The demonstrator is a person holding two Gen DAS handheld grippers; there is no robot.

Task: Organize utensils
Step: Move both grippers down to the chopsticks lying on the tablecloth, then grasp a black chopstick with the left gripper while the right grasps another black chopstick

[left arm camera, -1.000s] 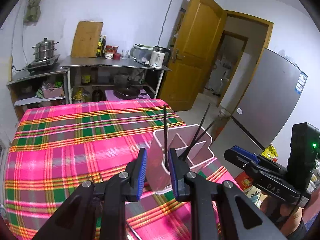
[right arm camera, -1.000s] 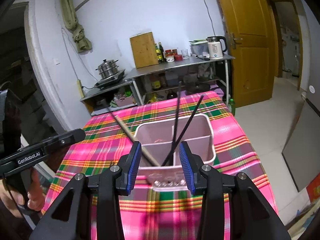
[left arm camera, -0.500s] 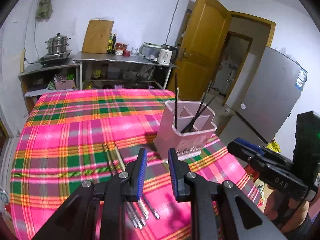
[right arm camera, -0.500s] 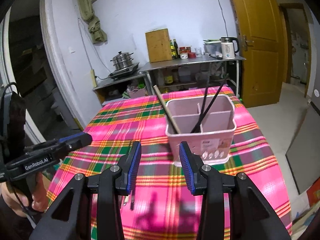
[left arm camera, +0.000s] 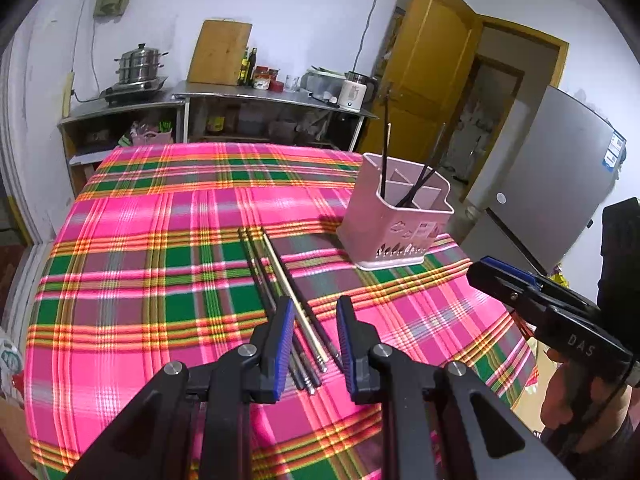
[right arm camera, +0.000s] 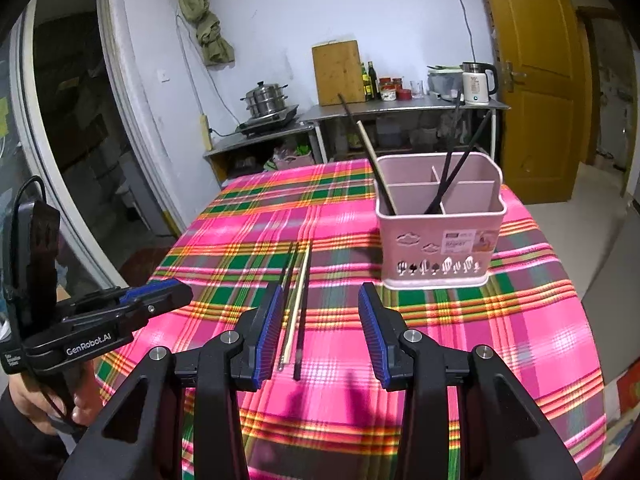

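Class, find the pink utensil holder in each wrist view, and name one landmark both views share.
Left wrist: pink utensil holder, right of centre, beyond the loose chopsticks.
Right wrist: holder, upper right of centre.
Shared landmark: wooden cutting board against the back wall.

left gripper (left arm camera: pixel 312 334) hangs over the plaid tablecloth (left arm camera: pixel 160 272), jaws apart with nothing clamped; near ends of loose chopsticks (left arm camera: pixel 280 280) lie on the cloth in the gap between them. pink holder (left arm camera: pixel 394 232) stands upright further back to the right, a few dark sticks (left arm camera: pixel 416 188) leaning in it. right gripper (left arm camera: pixel 532 300) at the right edge, off the table, its jaw gap not visible
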